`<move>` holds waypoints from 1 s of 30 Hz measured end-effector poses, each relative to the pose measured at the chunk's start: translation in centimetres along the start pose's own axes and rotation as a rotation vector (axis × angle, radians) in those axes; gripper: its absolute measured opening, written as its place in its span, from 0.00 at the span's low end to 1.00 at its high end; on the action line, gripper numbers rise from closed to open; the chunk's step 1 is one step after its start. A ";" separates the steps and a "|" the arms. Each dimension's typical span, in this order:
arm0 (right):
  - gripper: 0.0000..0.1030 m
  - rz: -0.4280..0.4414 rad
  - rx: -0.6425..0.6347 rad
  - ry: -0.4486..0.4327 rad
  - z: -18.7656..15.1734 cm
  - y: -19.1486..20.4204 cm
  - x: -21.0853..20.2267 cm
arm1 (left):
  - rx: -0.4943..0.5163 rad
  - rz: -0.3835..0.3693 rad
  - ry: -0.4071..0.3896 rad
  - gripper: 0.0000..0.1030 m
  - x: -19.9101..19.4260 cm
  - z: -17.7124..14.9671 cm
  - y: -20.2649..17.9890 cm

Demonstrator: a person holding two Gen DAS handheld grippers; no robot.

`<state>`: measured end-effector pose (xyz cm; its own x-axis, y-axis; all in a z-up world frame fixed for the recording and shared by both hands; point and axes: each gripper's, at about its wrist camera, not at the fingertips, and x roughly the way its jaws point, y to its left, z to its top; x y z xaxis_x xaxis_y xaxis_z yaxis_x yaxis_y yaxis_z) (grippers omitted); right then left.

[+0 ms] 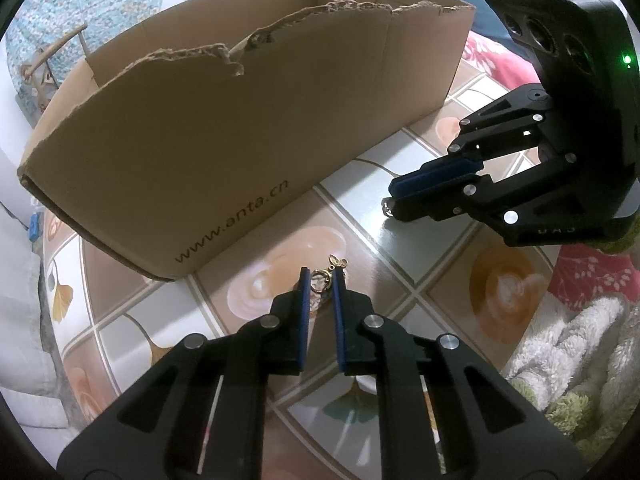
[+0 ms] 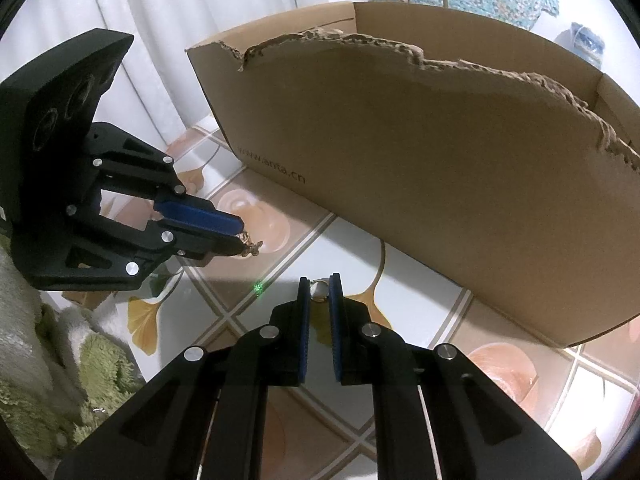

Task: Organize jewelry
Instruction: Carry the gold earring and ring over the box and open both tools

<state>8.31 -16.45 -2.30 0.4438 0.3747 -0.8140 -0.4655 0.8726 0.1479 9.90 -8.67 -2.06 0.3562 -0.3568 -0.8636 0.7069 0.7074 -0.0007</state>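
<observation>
a small gold earring [image 1: 323,280] with a round hoop and a butterfly charm sits between the blue pads of the left gripper [image 1: 321,280], low over the table [image 1: 360,208]. the butterfly pokes out just past the fingertips, toward the cardboard box [image 1: 224,128]. in the right wrist view the same piece [image 2: 250,247] hangs from the tip of the left gripper [image 2: 239,236], its jaws nearly together around it, the pads pressing on the hoop. whether the charm touches the tabletop cannot be told.

a second earring [image 2: 319,289], a pale round ring on a gold loop, is pinched between the pads of the right gripper [image 2: 319,286], whose jaws stand almost closed on it. from the left wrist view the right gripper [image 1: 390,202] points down at the table, off to the right of the first earring, with a small bit of metal showing at its tip.

both grippers are near each other in front of the long outer wall of the box, which stands on the table with a torn, ragged upper edge and a web address printed along its lower side. its inside is hidden from both cameras.

the table is covered in a glossy cloth with square tiles, latte cups and ginkgo leaves. a fluffy white and green towel [image 1: 568,352] lies at the table's edge beside the grippers. a small green light spot [image 2: 258,288] shows on the cloth.
</observation>
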 end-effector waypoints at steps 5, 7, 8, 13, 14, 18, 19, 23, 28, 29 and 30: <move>0.09 -0.009 0.005 -0.002 -0.1 -0.1 -0.3 | 0.014 0.003 -0.036 0.09 -0.6 -0.4 -0.4; 0.09 -0.014 0.008 -0.009 -0.1 0.0 -0.7 | 0.015 0.009 -0.044 0.09 -1.0 -0.5 -0.5; 0.09 -0.015 0.008 -0.013 0.0 0.1 -0.9 | 0.014 0.013 -0.048 0.09 -1.2 -0.5 -0.5; 0.09 -0.018 0.010 -0.062 0.7 0.8 -3.5 | 0.016 0.019 -0.117 0.09 -3.9 -0.3 -0.6; 0.09 -0.014 0.012 -0.073 1.0 0.9 -4.2 | 0.014 0.014 -0.134 0.09 -4.5 -0.2 -0.6; 0.09 0.020 0.020 -0.161 2.9 1.1 -8.1 | 0.001 -0.033 -0.216 0.09 -7.8 1.3 0.0; 0.09 0.024 0.017 -0.180 3.4 1.1 -8.9 | 0.009 -0.037 -0.246 0.09 -8.8 1.9 0.3; 0.09 0.036 0.004 -0.270 6.7 -0.3 -12.2 | 0.012 -0.063 -0.298 0.09 -10.1 4.5 1.8; 0.09 0.019 0.044 -0.194 11.7 -5.1 -10.5 | -0.027 -0.143 -0.208 0.10 -7.6 8.9 4.8; 0.09 0.018 0.061 -0.144 13.0 -6.4 -9.2 | -0.032 -0.172 -0.165 0.09 -6.4 10.0 5.5; 0.09 0.019 0.084 -0.096 14.0 -7.6 -7.9 | -0.037 -0.184 -0.117 0.09 -5.0 11.0 6.1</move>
<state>19.05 -21.64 10.83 0.5088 0.4158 -0.7538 -0.4107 0.8868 0.2120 19.16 -9.24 7.81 0.2933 -0.5490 -0.7826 0.7446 0.6447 -0.1732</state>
